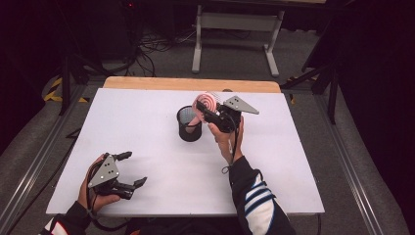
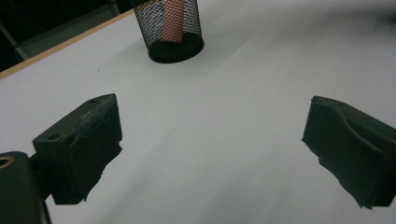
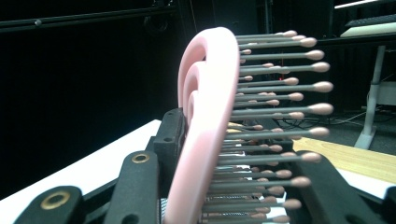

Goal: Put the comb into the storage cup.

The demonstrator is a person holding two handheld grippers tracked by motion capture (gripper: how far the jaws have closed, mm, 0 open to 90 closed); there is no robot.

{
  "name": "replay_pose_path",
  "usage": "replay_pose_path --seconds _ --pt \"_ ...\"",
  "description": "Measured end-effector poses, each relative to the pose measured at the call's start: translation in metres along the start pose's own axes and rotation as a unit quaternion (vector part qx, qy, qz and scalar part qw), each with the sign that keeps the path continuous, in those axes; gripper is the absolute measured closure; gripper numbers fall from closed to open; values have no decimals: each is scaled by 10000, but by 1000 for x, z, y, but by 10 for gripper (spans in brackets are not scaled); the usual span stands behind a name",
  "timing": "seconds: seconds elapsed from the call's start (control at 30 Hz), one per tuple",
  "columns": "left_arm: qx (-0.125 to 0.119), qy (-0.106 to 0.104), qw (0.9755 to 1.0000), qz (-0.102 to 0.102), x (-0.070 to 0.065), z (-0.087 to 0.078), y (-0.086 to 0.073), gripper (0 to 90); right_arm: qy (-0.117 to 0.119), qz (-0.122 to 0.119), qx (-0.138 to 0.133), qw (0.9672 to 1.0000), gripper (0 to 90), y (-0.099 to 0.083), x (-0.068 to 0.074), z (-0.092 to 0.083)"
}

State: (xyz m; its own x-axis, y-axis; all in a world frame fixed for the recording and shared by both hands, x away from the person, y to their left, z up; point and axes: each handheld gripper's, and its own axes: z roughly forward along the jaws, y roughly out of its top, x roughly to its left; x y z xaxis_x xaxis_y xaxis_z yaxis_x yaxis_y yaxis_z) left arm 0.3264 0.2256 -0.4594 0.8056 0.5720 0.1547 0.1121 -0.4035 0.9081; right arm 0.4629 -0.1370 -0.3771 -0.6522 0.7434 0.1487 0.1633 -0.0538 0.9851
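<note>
The white surface point(image 1: 147, 127) carries one thing of note: a black mesh cup point(image 1: 189, 124) standing upright near its middle. The right tool point(image 1: 208, 113) hangs just above and beside the cup's far right rim, its jaws pinching a pink hairbrush point(image 1: 206, 103) by the head — the spiral back faces the high camera and the handle points down into the cup. In the left gripper view a pink length point(image 2: 171, 19) shows through the mesh, so the handle appears already inside. The right gripper view shows the brush edge-on between the jaws, with the bristles point(image 3: 275, 112) sticking out to one side.

The step in hand looks like standing the brush in the cup. To do it well, the handle should go straight down the middle of the opening, not against the wall, since a light mesh cup would likely tip or slide if pushed sideways. Lower until the handle end meets the cup's floor, and only then let the jaws part — releasing early would drop the brush and could knock the cup over. The head is heavy, so expect it to lean onto the rim once freed.

The left tool point(image 1: 131, 169) rests low at the near left of the surface, well apart from the cup, its jaws spread wide and holding nothing. It could steady the cup if it starts to shift.
</note>
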Motion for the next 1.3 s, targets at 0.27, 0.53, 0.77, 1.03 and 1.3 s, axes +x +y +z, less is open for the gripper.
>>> replay_pose_path --seconds 0.27,0.53,0.77,1.03,1.3 --pt "14 2 10000 2 0 1 0 54 -21 -26 56 10000 597 -2 -2 -2" --pt "27 -9 10000 7 0 1 0 55 -74 -144 293 9994 528 -7 0 3" --pt "57 -17 10000 12 0 2 0 56 -146 -287 358 9988 453 -4 0 2" --pt "68 -17 10000 12 -1 3 0 57 -211 -362 436 9982 340 1 0 1" --pt "98 -45 9999 17 -1 4 -1 58 -574 -652 468 9951 251 6 2 1"
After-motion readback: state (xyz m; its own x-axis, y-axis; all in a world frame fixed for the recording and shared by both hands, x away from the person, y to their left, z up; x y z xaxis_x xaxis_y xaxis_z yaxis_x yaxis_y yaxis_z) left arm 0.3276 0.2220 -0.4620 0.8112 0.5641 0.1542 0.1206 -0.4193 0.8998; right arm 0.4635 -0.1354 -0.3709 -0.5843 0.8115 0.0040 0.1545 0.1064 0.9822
